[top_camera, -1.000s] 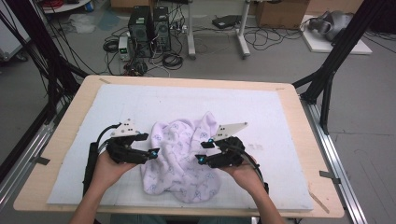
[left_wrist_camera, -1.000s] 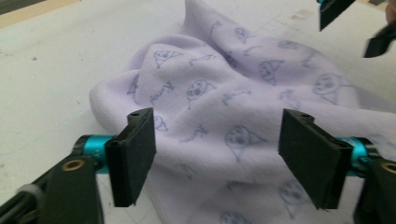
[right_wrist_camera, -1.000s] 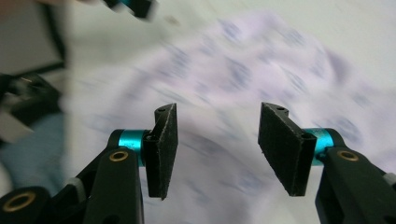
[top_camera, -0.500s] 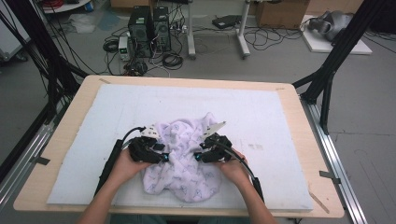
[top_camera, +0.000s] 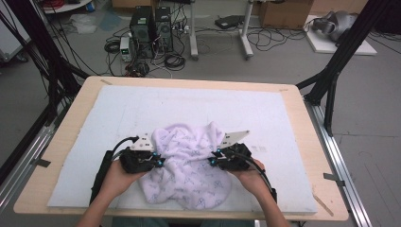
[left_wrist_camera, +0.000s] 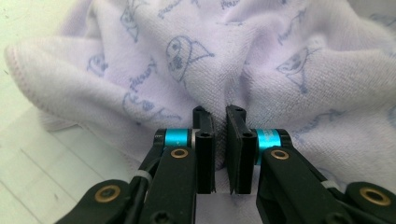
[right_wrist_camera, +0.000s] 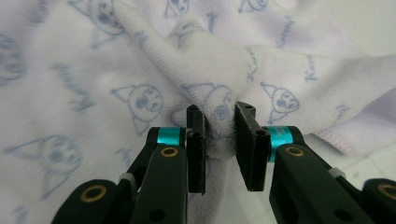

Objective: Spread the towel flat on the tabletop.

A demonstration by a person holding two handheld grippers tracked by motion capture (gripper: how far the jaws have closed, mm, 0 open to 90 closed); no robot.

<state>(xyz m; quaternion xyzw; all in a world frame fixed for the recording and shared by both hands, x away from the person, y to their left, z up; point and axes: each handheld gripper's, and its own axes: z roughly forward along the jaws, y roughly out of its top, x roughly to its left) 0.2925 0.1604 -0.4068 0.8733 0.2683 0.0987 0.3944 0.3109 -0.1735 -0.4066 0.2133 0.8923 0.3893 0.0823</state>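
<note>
Now two hand-held grippers, left point(top_camera: 158, 162) and right point(top_camera: 213, 161), have just closed, pinching one towel point(top_camera: 187, 177).

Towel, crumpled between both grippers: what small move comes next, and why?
Probably lift both grippers and draw them apart. The left gripper and right gripper have just been closing, each pinching a fold of the towel, which lies bunched on the white mat.
</note>
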